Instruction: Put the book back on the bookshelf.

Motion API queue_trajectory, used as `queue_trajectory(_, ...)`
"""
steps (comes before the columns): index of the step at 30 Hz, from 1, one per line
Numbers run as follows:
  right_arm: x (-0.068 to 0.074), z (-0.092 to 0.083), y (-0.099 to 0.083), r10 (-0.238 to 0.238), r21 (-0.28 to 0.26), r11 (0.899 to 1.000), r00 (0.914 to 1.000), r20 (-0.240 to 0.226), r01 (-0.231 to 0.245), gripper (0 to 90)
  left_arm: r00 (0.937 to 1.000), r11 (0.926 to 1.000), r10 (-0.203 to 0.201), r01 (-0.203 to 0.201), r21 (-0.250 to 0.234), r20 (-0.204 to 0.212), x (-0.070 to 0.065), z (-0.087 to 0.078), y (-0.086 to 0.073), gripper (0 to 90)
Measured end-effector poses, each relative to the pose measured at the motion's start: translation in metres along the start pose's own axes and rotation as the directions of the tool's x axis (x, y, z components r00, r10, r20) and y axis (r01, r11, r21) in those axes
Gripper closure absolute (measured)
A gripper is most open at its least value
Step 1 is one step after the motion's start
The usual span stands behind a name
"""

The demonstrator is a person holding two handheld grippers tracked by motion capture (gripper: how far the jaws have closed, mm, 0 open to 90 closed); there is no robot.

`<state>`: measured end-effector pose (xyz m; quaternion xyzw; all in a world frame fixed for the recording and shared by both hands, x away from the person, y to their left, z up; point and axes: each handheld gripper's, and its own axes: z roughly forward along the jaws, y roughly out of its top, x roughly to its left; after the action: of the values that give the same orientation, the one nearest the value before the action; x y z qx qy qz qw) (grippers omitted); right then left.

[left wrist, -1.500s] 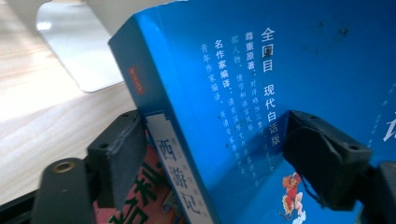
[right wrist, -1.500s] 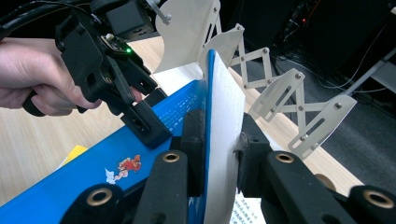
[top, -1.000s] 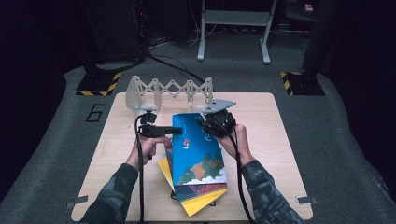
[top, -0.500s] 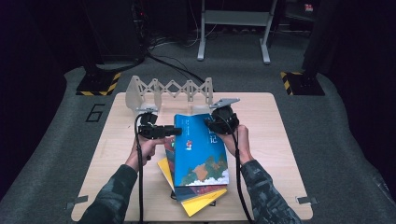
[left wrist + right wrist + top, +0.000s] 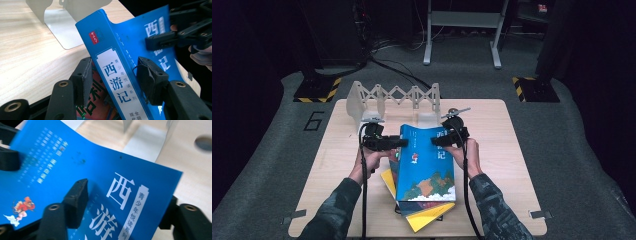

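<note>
A blue book [image 5: 427, 160] with white Chinese title lies tilted over a stack of books [image 5: 432, 217] on the wooden table [image 5: 512, 165]. My left gripper [image 5: 399, 142] holds its spine near the top. In the left gripper view the left gripper [image 5: 116, 80] is shut on the spine [image 5: 117, 82], one pad on each side. My right gripper [image 5: 443, 139] is at the book's upper right edge. Its jaws have just been opening, and in the right gripper view the right gripper [image 5: 125, 207] stands open with the blue cover [image 5: 100, 170] between the jaws, one above and one below.
A white folding book rack [image 5: 392, 95] stands at the table's far edge, just behind the book. The stack under the blue book includes a yellow book [image 5: 387, 177] and one with a red cover [image 5: 100, 100]. Dark floor surrounds the table.
The right gripper has come down a little at the book's right edge and its jaws have spread. The left hand and the book's spine have stayed in place.
</note>
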<state>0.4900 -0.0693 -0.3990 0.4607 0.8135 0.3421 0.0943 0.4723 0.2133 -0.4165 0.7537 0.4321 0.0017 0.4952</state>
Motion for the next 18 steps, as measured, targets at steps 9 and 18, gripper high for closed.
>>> queue_trajectory(9, -0.013, 0.018, -0.012, 0.103, 0.131, 0.987, 0.9914, -0.081, -0.092, 20.1, 0.9994, 0.9994, 0.028, -0.028, 0.023, -0.022, -0.004, 0.002, 0.001, 47.5)
queue_trajectory(18, -0.002, 0.022, -0.011, 0.068, 0.103, 0.993, 0.9949, -0.075, -0.060, 20.7, 0.9998, 0.9985, -0.005, 0.006, 0.055, -0.018, 0.000, 0.003, 0.002, 46.7)
